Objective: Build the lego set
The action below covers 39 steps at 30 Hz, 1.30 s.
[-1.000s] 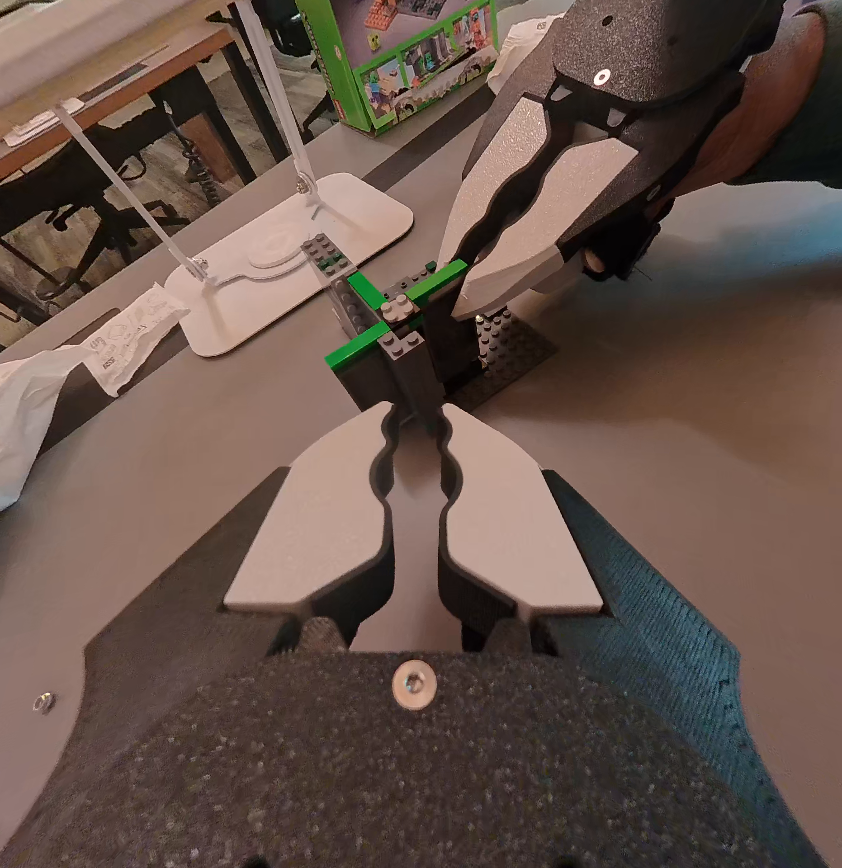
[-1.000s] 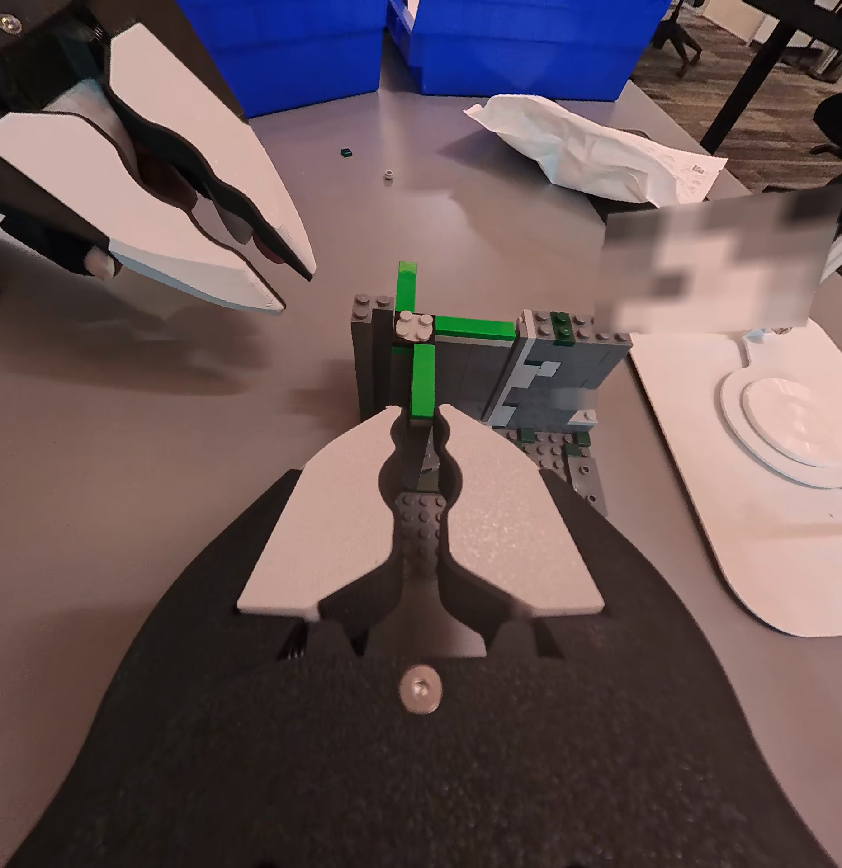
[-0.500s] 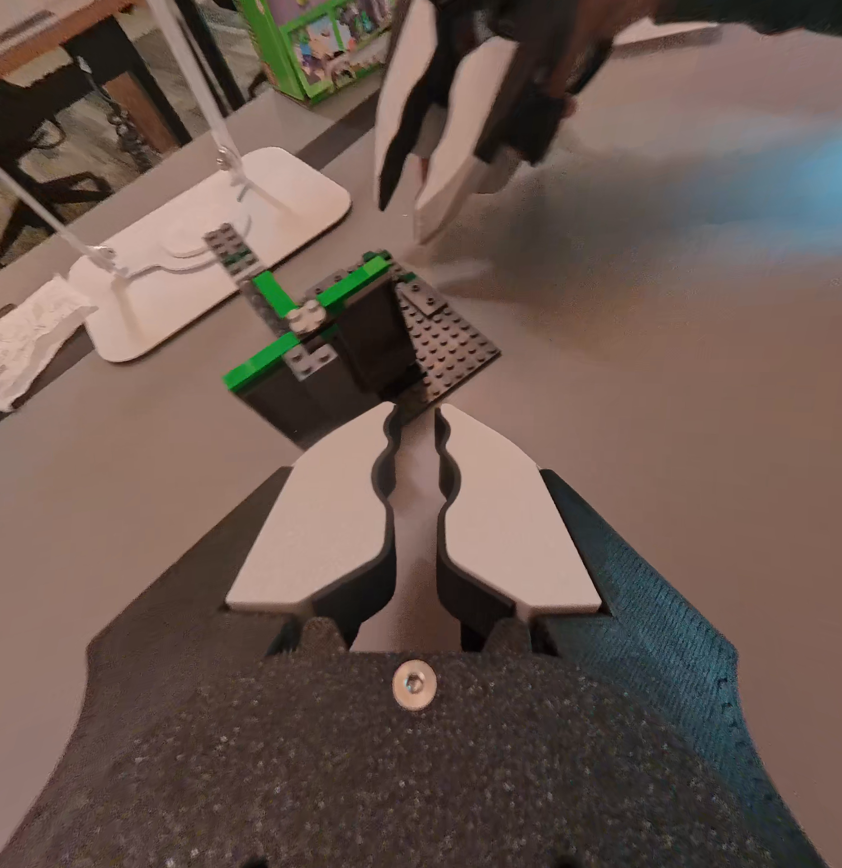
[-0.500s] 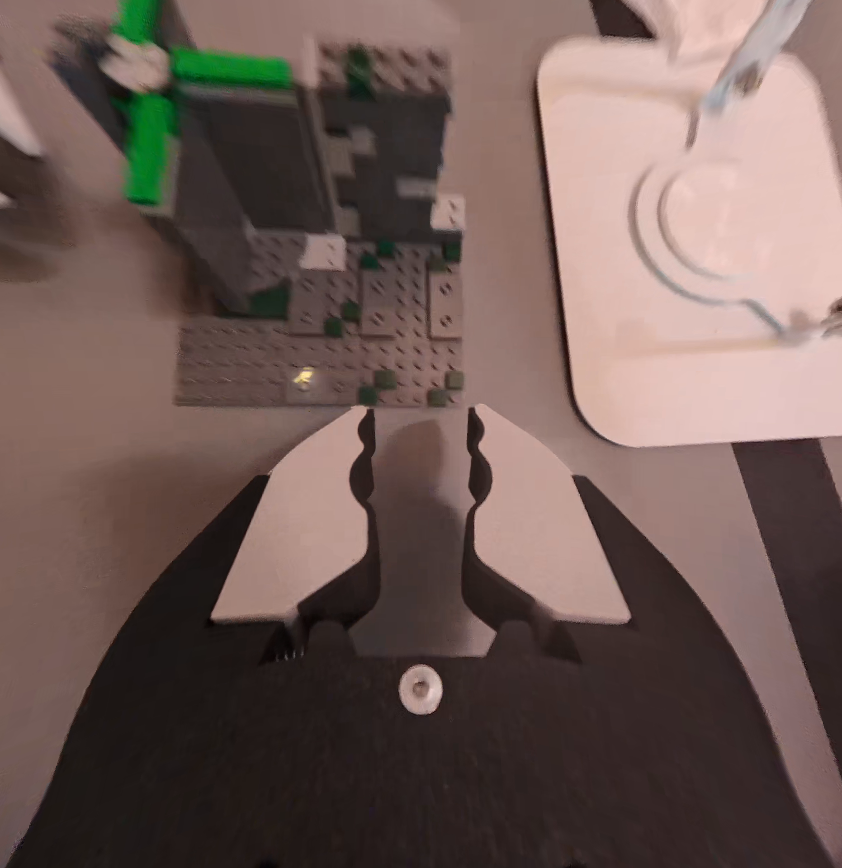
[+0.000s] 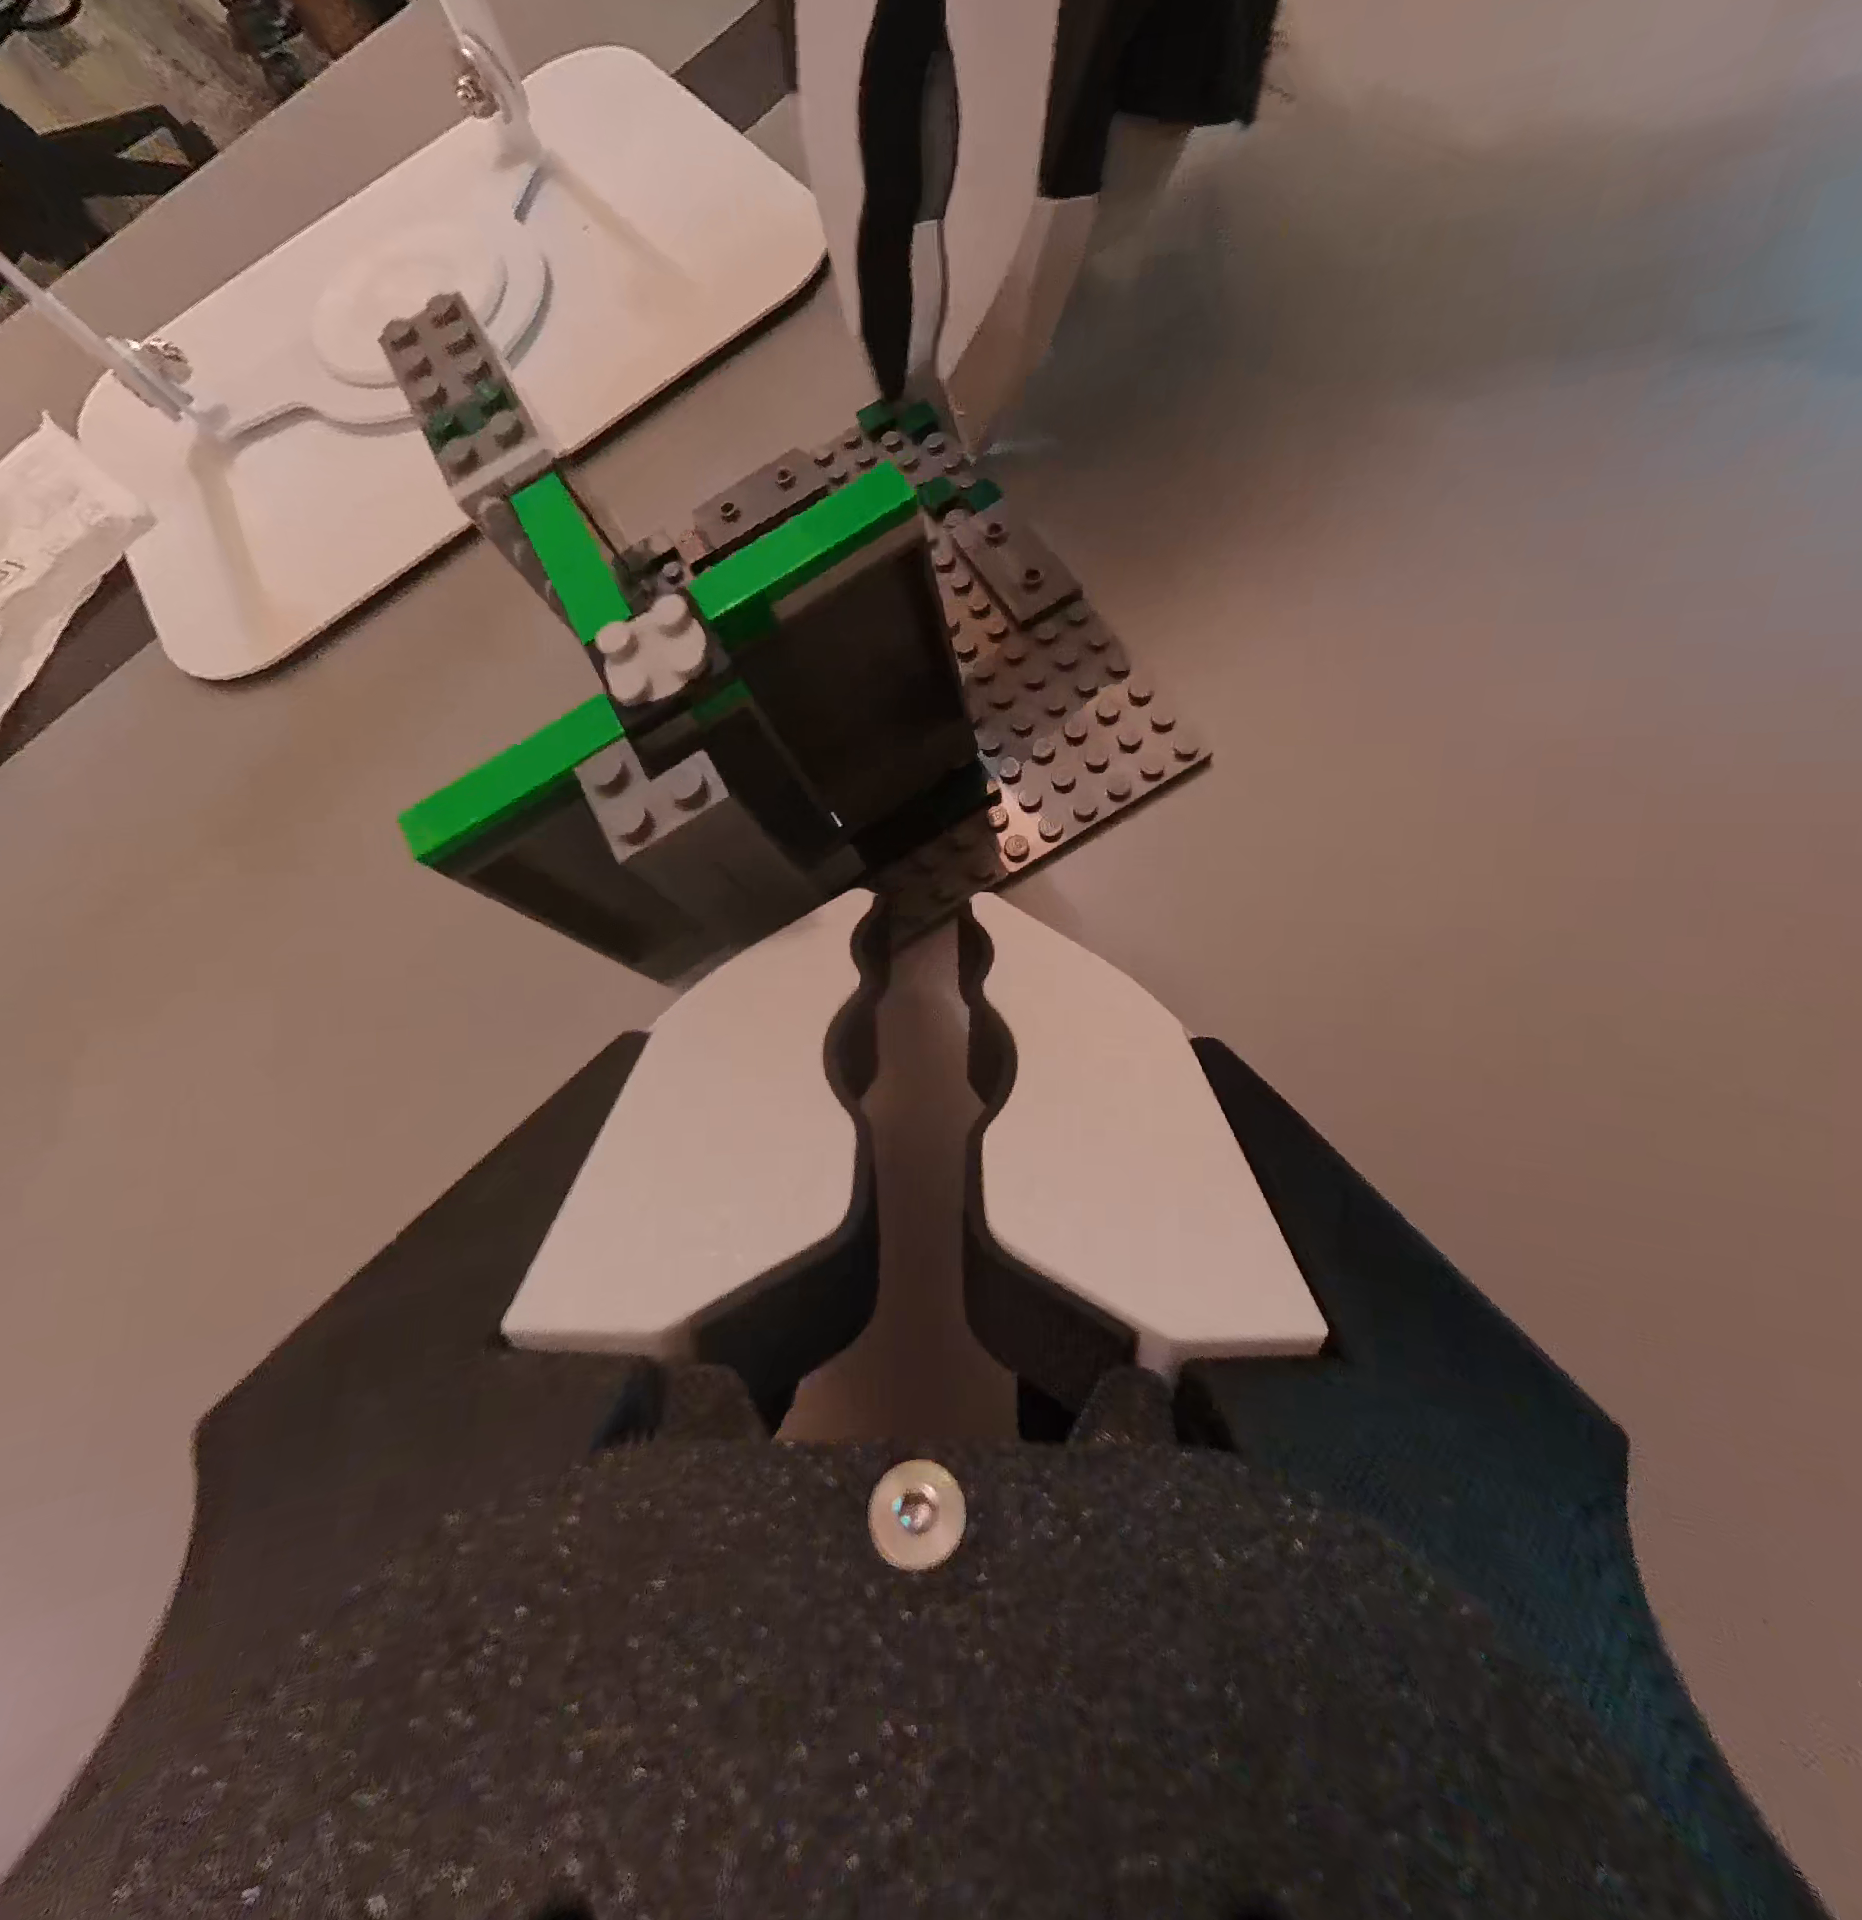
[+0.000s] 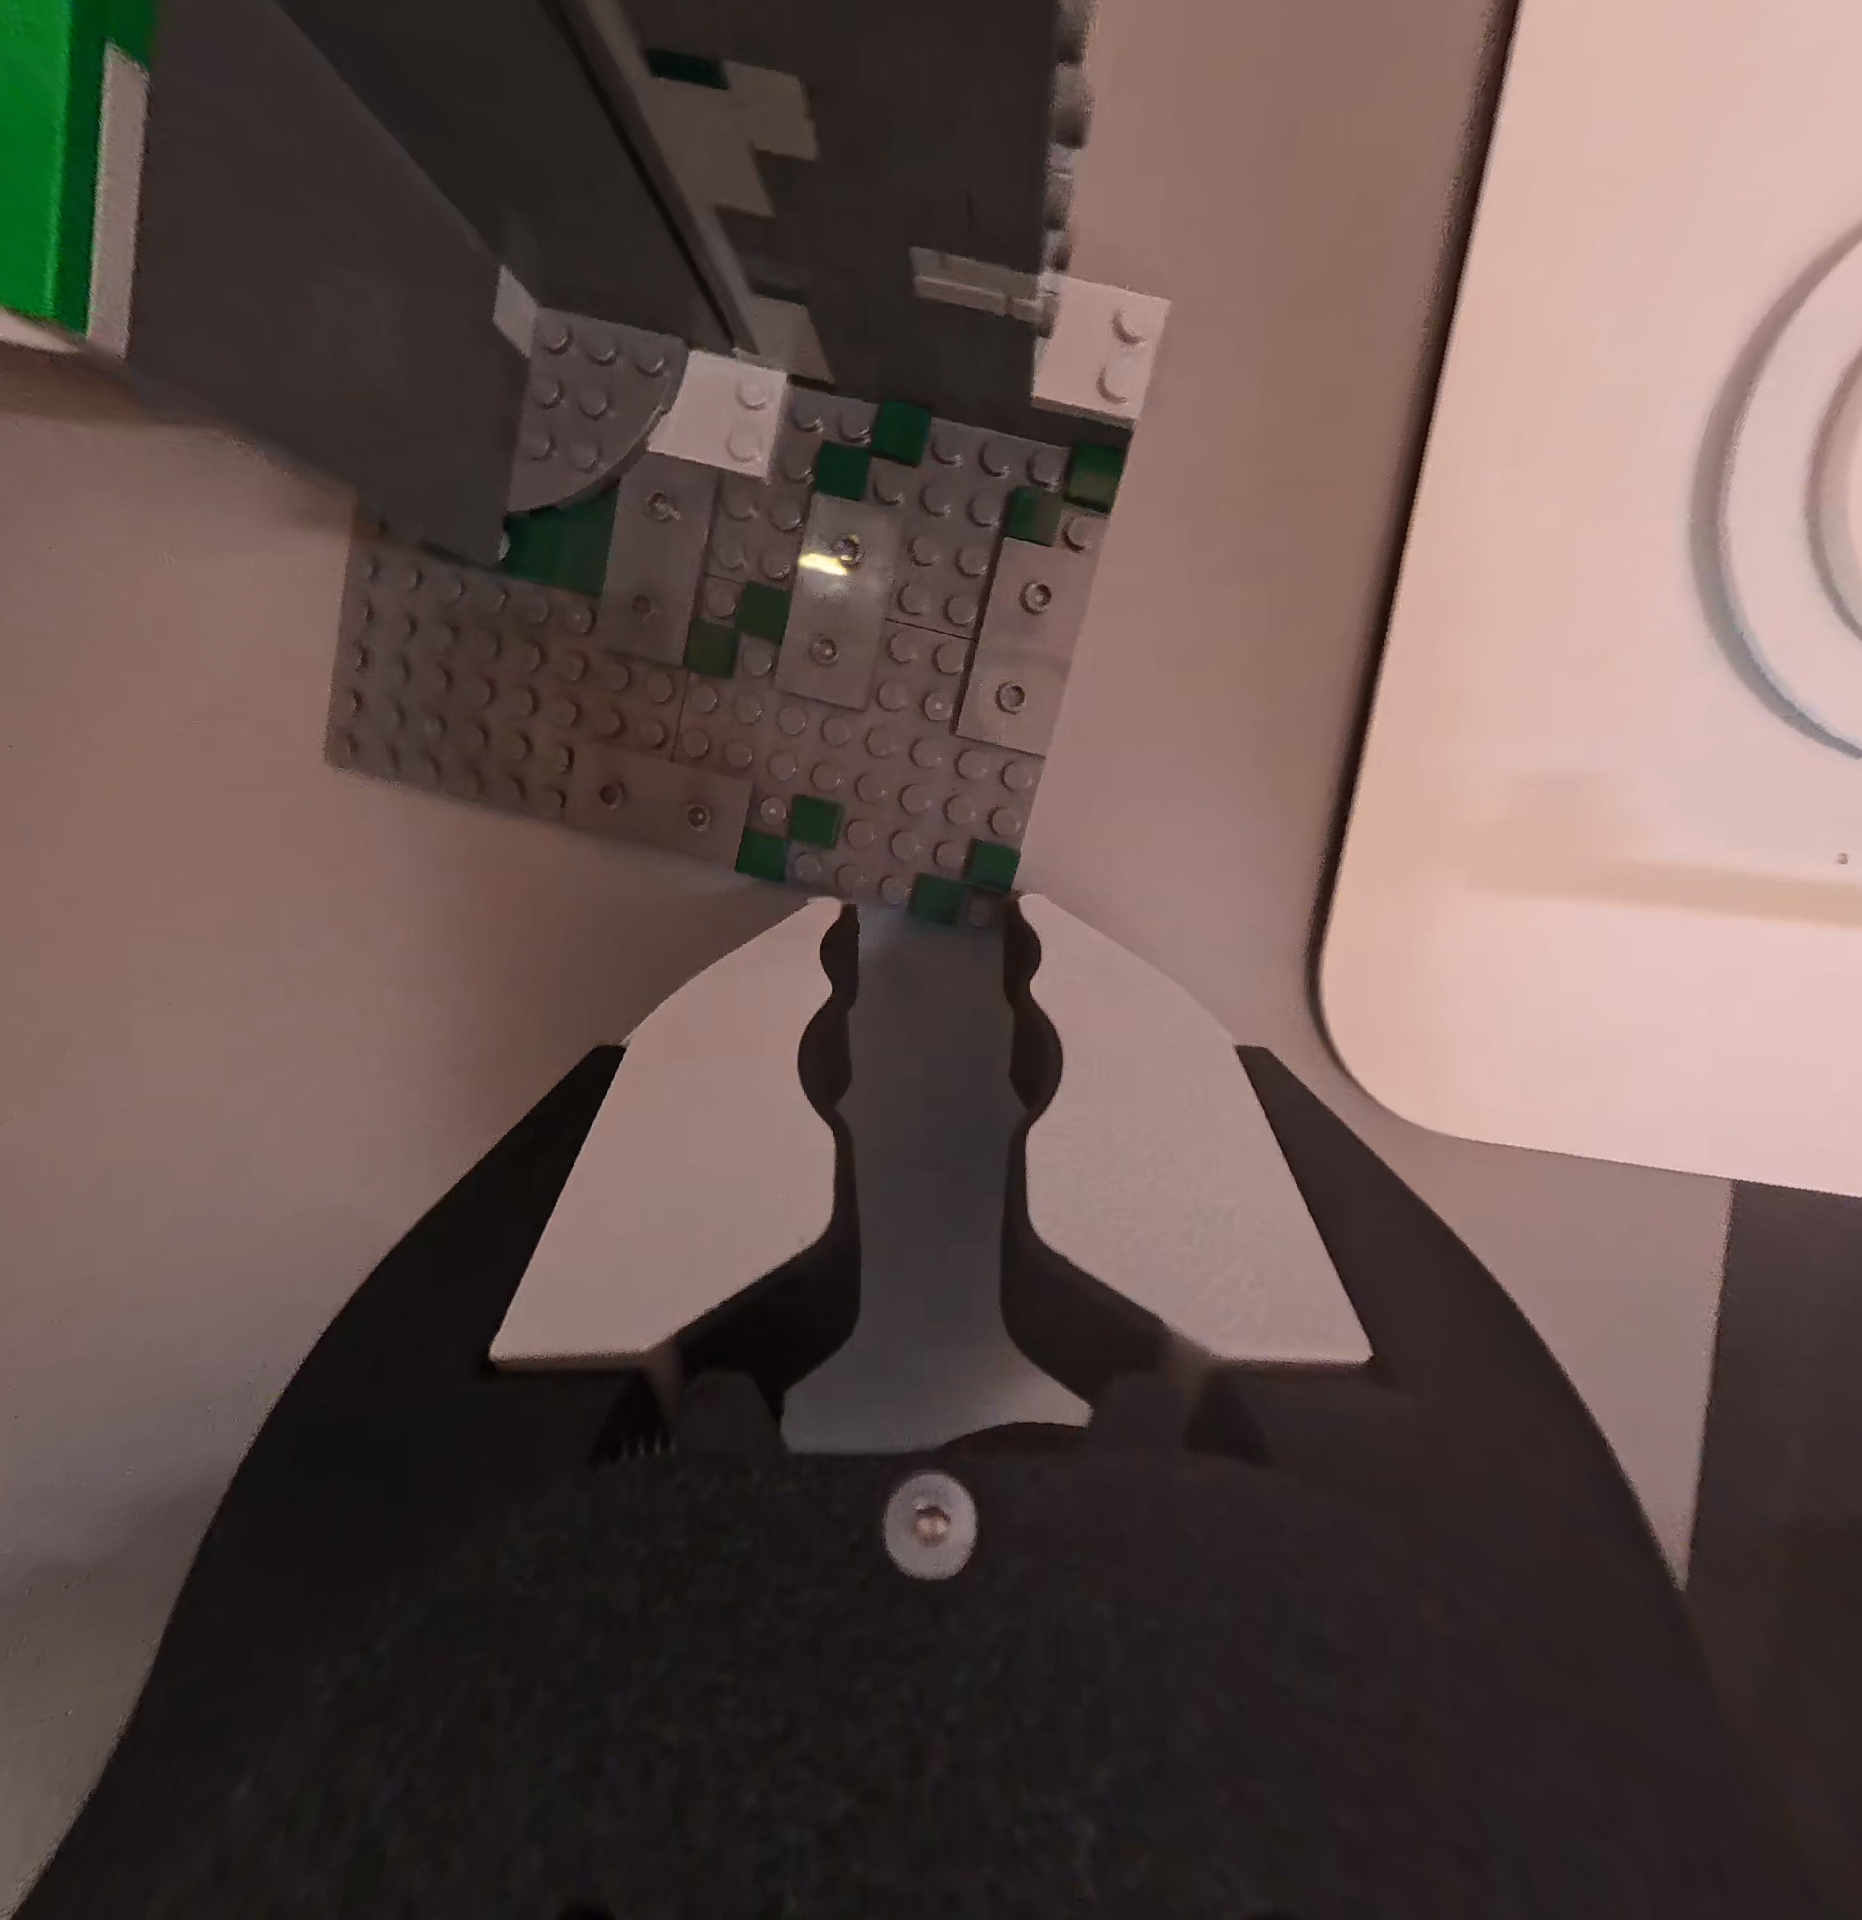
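The lego build stands on a grey studded baseplate (image 5: 1072, 727) (image 6: 491, 686). It has tall dark grey walls (image 5: 844, 675) (image 6: 387, 260) topped with bright green tiles (image 5: 792, 551) (image 6: 33, 156) and a light grey brick (image 5: 652, 655). My left gripper (image 5: 922, 912) is narrowly open and empty, with its tips at the baseplate's near corner. My right gripper (image 6: 927, 909) is open and empty. Its tips are at the opposite edge of the plate, beside small dark green tiles (image 6: 937, 894). It also shows in the left wrist view (image 5: 932, 405), coming down from above.
A white stand base (image 5: 439, 343) (image 6: 1633, 623) with clear rods lies close beside the build. A crumpled white bag (image 5: 23, 582) lies at the far left. A dark strip (image 6: 1800, 1455) crosses the grey table. Spacing between my two grippers at the tips: around 15 cm.
My right gripper left the top of the wall, opened wider and swung round to the baseplate's far corner. My left gripper drew back and now sits at the plate's near corner.
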Tool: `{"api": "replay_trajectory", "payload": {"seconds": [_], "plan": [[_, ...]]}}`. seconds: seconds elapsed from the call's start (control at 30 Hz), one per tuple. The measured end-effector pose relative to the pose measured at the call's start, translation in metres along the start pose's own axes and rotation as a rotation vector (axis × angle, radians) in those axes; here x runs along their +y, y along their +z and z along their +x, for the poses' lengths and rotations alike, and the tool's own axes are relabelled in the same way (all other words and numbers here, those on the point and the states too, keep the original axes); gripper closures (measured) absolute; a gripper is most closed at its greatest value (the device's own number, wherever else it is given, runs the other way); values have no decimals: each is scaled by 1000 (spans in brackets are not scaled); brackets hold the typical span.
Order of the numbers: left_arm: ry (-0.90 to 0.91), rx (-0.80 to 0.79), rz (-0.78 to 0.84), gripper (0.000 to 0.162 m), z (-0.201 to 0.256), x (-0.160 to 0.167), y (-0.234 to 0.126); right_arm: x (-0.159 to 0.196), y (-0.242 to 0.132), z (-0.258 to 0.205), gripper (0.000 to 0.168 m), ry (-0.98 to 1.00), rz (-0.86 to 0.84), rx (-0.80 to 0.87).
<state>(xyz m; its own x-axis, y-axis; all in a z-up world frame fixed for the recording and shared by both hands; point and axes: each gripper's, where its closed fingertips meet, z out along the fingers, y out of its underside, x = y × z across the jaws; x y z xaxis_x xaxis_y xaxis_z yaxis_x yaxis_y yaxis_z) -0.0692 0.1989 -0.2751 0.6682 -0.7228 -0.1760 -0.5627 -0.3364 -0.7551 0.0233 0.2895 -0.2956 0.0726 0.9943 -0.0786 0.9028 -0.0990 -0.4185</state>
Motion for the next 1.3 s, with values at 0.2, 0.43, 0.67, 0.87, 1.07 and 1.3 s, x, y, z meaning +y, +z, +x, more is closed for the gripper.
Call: {"api": "replay_trajectory", "payload": {"seconds": [0.2, 0.43, 0.67, 0.87, 1.07, 1.3], "plan": [[-10, -28, -6, 149, -16, 4, -2, 1, 1, -24, 142, -19, 26, -13], [-30, -60, -7, 147, -42, 8, -3, -7, 8, -62, 142, -52, 94, 2], [-38, -64, -2, 146, -62, 14, -8, -19, 16, -84, 142, -67, 137, 12], [-31, -68, 10, 145, -65, 21, -22, -24, 15, -89, 142, -56, 175, 18], [-41, -69, 46, 145, -61, 20, -35, -46, -7, -90, 142, -2, 332, 116], [-66, -127, 155, 153, -56, 7, -62, -73, -39, -118, 146, 166, 627, 334]]}}
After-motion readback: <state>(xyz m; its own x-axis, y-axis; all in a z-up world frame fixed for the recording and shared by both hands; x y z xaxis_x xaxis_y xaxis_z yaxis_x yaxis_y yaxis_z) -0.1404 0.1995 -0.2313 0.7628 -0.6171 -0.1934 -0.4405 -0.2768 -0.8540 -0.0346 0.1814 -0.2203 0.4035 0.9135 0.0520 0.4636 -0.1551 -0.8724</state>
